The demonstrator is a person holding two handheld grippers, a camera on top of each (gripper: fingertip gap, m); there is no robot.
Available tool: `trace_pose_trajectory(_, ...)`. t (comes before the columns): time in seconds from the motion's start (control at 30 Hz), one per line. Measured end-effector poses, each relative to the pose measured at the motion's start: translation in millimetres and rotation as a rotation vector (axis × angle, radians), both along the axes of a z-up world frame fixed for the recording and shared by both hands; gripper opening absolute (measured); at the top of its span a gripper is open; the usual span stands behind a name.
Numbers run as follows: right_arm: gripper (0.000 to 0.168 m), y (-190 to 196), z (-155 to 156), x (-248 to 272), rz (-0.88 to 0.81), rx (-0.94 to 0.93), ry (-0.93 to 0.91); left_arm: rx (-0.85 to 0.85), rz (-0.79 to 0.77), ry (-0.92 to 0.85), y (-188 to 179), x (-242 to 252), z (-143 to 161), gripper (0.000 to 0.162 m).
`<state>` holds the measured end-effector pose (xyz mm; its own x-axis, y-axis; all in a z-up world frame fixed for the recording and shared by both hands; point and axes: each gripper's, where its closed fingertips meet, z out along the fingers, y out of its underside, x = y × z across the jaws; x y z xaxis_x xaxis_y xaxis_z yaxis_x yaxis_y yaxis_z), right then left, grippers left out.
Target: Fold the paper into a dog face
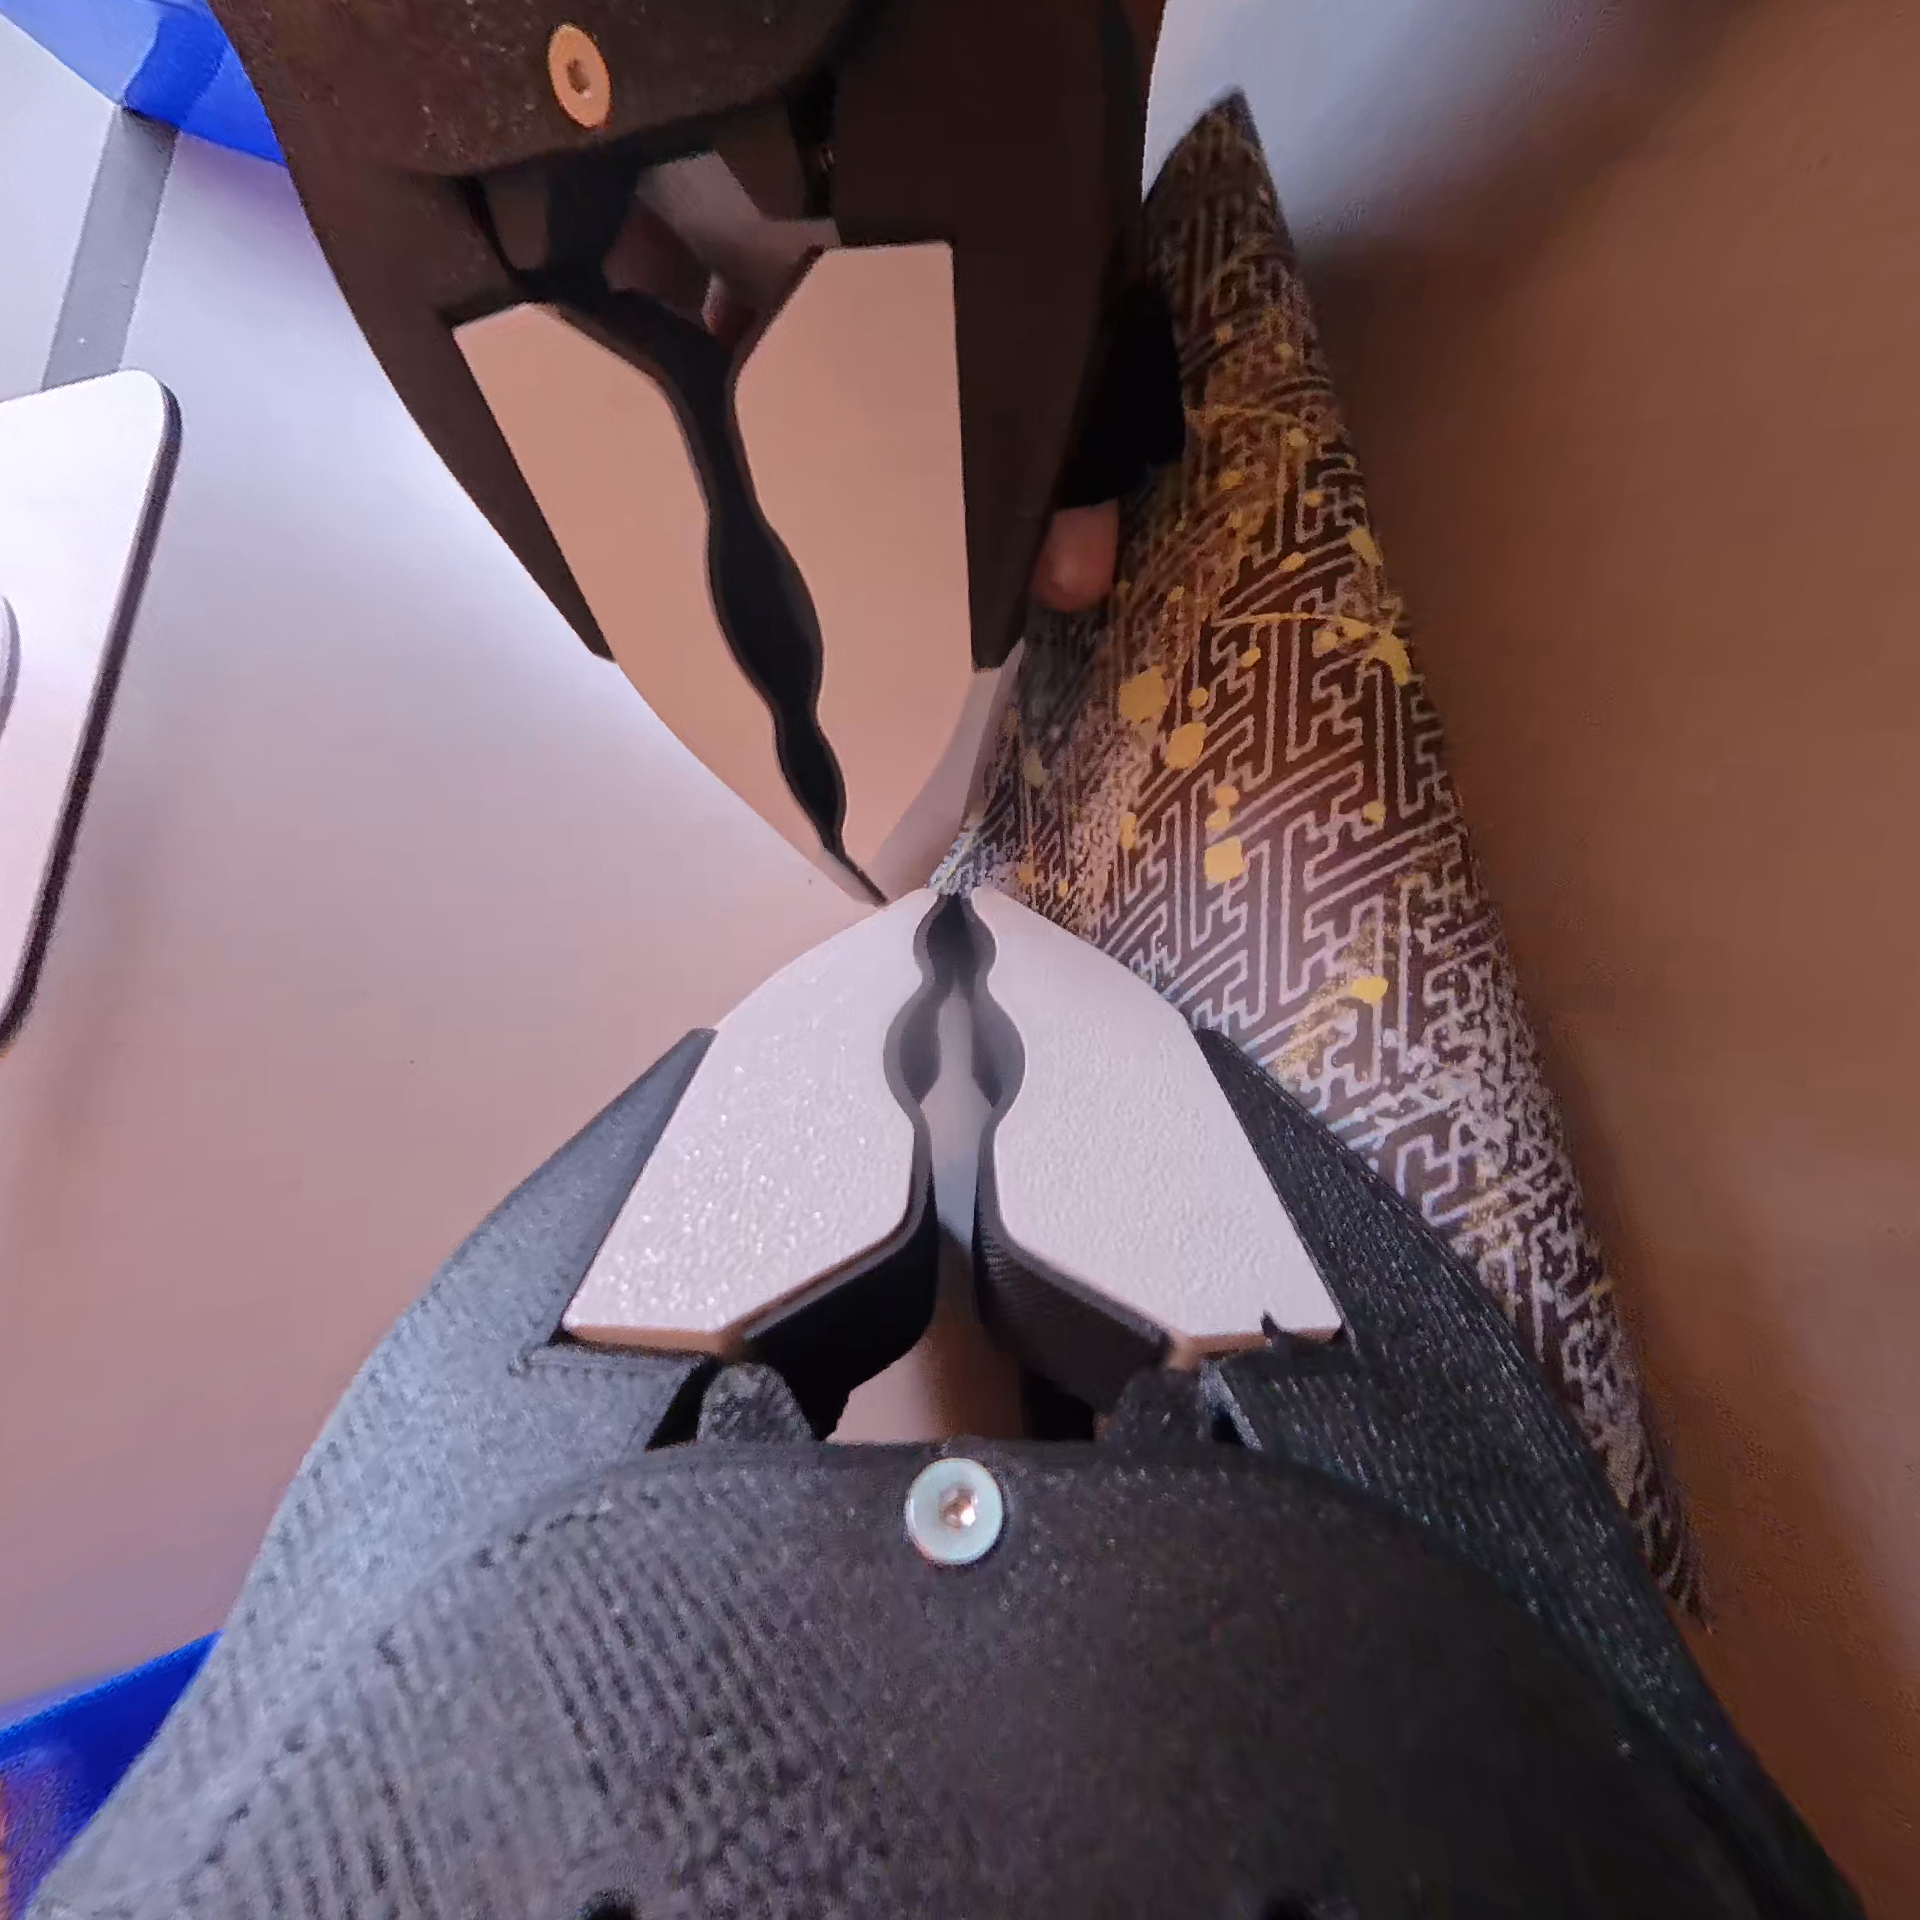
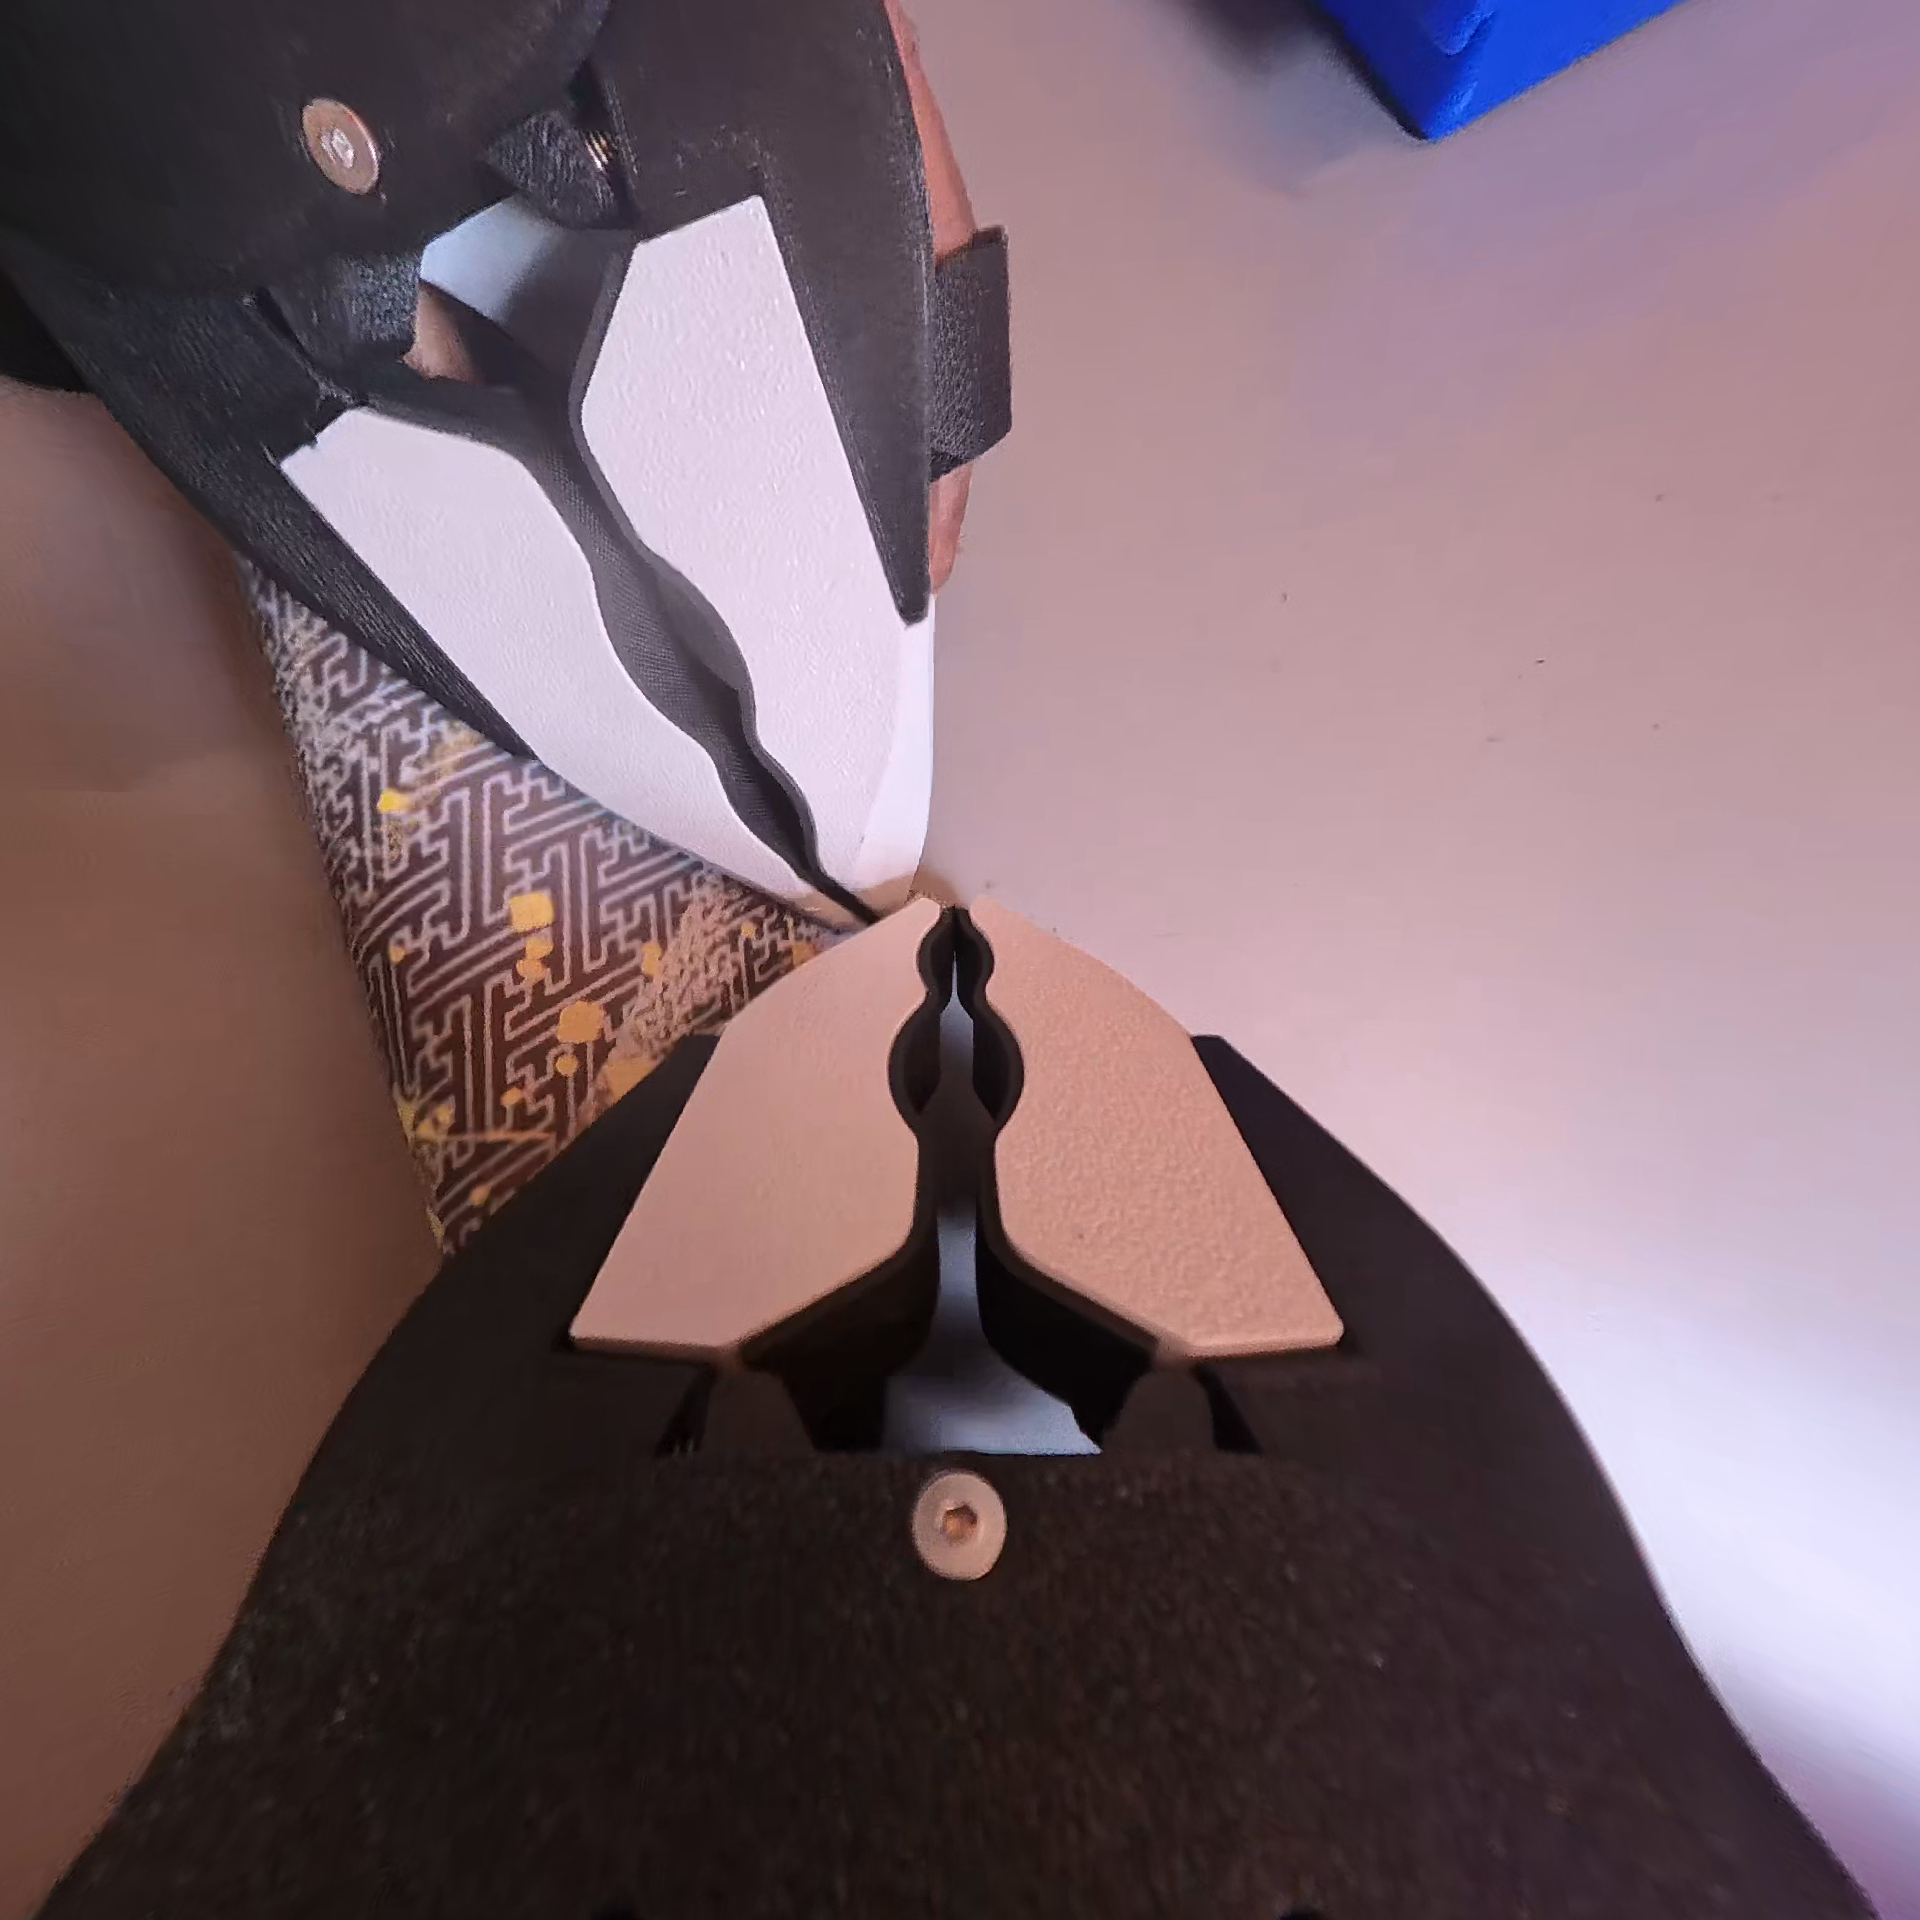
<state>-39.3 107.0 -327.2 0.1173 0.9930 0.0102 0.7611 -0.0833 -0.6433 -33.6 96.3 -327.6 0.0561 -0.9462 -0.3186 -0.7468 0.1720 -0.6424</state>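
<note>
- Left wrist view: the left gripper (image 1: 951,904) fills the lower half of the frame, black body with pale finger pads, its two fingers drawn together so that the tips nearly touch at the centre of the frame.
- The right gripper (image 1: 868,888) comes down from the upper left of this view, fingers likewise pressed close, its tips meeting the left gripper's tips nose to nose.
- The paper (image 1: 1299,831) is a dark sheet printed with a pale maze-like key pattern and gold flecks. It runs as a long tapering shape from the top centre down the right side of the frame, lifted off the table, with one corner ending right where both sets of tips meet.
- Both grippers appear to pinch that corner; the exact contact is too small to confirm.
- A fingertip (image 1: 1075,561) of the person shows beside the right gripper, touching the paper's edge.
- The pale table (image 1: 312,935) lies behind; a blue object (image 1: 197,94) sits in the upper left corner, and a grey rounded slab (image 1: 73,623) lies at the left edge.
- Right wrist view: the same meeting mirrored, with the paper at the left centre and the table to the right.
- Progress, as a judgement: the sheet looks curled or loosely doubled, with no flattened crease and no ear or muzzle folds visible, so the task seems early, with most folding left.
</note>
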Motion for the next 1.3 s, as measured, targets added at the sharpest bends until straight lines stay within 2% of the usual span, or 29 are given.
trace_pose_trajectory(0.2,0.000,-42,41,10,0.046,0.099,0.055,0.066,0.008,0.052,-2,-1,0,0.000)
trace_pose_trajectory(0.47,0.000,-71,0,14,0.058,0.195,-0.118,0.096,0.017,0.071,-3,1,0,0.000)
trace_pose_trajectory(0.87,0.000,-91,0,25,0.001,0.283,-0.085,0.108,0.031,0.076,-3,0,-1,0.000)
trace_pose_trajectory(1.3,0.000,-90,3,33,-0.088,0.108,-0.001,0.100,0.061,0.078,-3,-2,0,0.000)
